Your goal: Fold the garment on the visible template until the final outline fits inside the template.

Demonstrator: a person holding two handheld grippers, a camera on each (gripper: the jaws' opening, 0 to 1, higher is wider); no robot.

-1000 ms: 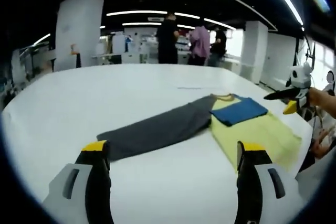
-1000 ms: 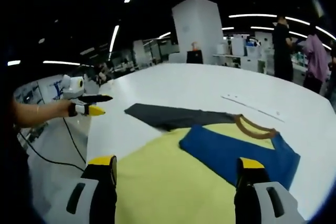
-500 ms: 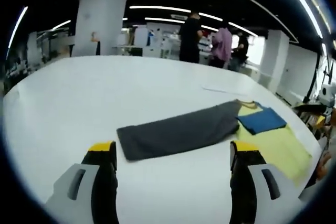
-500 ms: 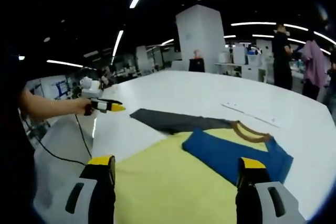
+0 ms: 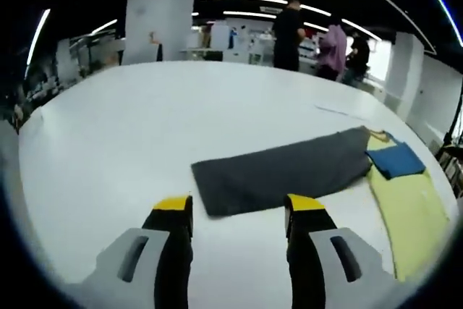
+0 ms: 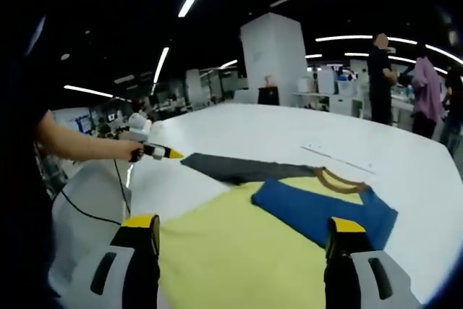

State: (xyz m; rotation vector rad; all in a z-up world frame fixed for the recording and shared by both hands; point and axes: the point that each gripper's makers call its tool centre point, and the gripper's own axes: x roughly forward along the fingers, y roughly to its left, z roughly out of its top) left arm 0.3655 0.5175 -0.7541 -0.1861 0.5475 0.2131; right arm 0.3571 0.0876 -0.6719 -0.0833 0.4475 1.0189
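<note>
Two hand-held grippers above a white worktop (image 5: pixel 116 128) carrying a yellow shirt and a grey cloth.

Left gripper view: the left gripper (image 5: pixel 237 211) rises from the bottom centre with its fingers (image 5: pixel 176 211) spread apart and grasping nothing; the near end of the grey cloth (image 5: pixel 286 171) lies just beyond their tips, at centre frame. The yellow shirt (image 5: pixel 409 211) lies flat at the right edge, a blue sleeve (image 5: pixel 396 160) folded over it, touching the cloth's far end. People (image 5: pixel 289 27) stand at the upper centre. Right gripper view: the right gripper (image 6: pixel 242 231) has its fingers released over the shirt at the lower centre. At left centre, a person's hand (image 6: pixel 130 151) holds the left gripper by the cloth's end.
</note>
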